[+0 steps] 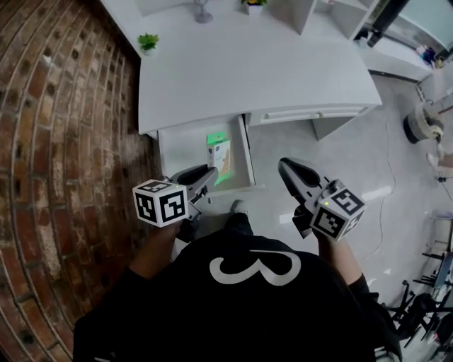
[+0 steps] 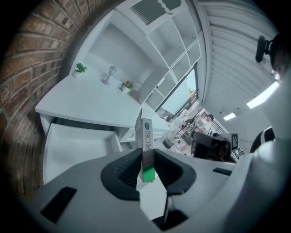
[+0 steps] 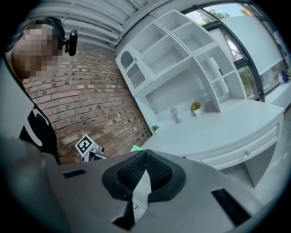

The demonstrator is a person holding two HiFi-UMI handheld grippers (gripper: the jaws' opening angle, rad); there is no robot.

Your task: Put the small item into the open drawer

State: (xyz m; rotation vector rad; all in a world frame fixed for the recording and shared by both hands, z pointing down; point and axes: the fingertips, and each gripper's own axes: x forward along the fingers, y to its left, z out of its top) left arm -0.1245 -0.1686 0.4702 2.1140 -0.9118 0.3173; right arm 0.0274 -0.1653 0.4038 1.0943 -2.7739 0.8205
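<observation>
A small flat box (image 1: 220, 156), white with a green end, stands on edge between the jaws of my left gripper (image 1: 210, 172). In the left gripper view the pads (image 2: 128, 167) press both faces of the box (image 2: 147, 136), green end down. It hangs over the front part of the open white drawer (image 1: 182, 150), whose inside (image 2: 77, 146) lies below and to the left. My right gripper (image 1: 287, 167) hovers to the right of the drawer, over the floor. Its jaws meet at the tips in the right gripper view (image 3: 145, 154), with nothing in them.
The drawer comes out of a white desk (image 1: 248, 63) that carries a small potted plant (image 1: 147, 42) and a goblet-like ornament (image 1: 203, 12). A closed drawer (image 1: 304, 113) sits to the right. A brick wall (image 1: 64, 141) runs along the left. Shelving (image 3: 182, 59) rises behind the desk.
</observation>
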